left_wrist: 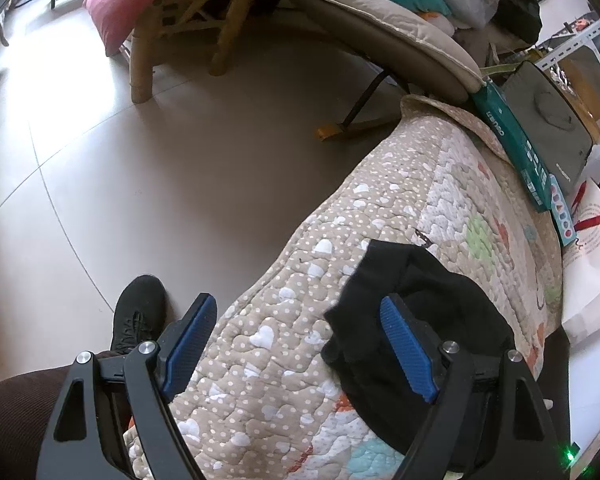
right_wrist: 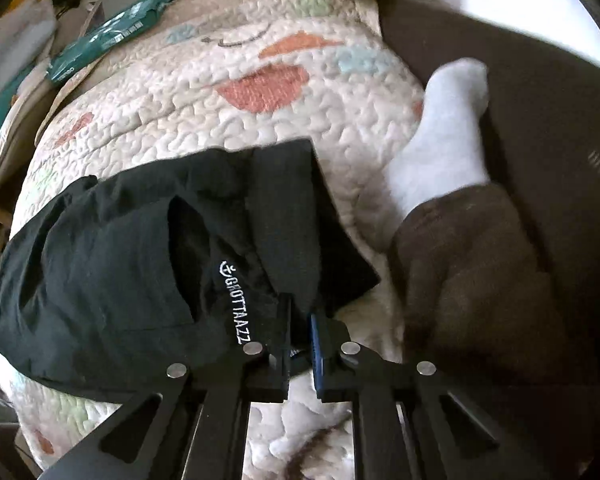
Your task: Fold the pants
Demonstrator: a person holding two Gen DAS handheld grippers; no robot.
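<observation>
Right wrist view: black pants [right_wrist: 132, 264] partly folded, bunched lower left on quilt [right_wrist: 260, 120]; right gripper [right_wrist: 300, 336] clamped on hem; left gripper [left_wrist: 300, 352] apart; further folds remain.

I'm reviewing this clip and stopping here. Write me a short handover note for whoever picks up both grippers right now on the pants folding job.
Right gripper: shut on an edge of the black pants, near the white lettering.
Left gripper: open and holding nothing, over the quilt beside the pants' other end.
Pants: bunched in a loose heap on the quilted cover; the person's leg with a white sock lies just beside them.
Done: only a grip taken; no neat fold visible.
Left: probably grab the far edge with the left gripper, spread the pants flat, then fold.
</observation>
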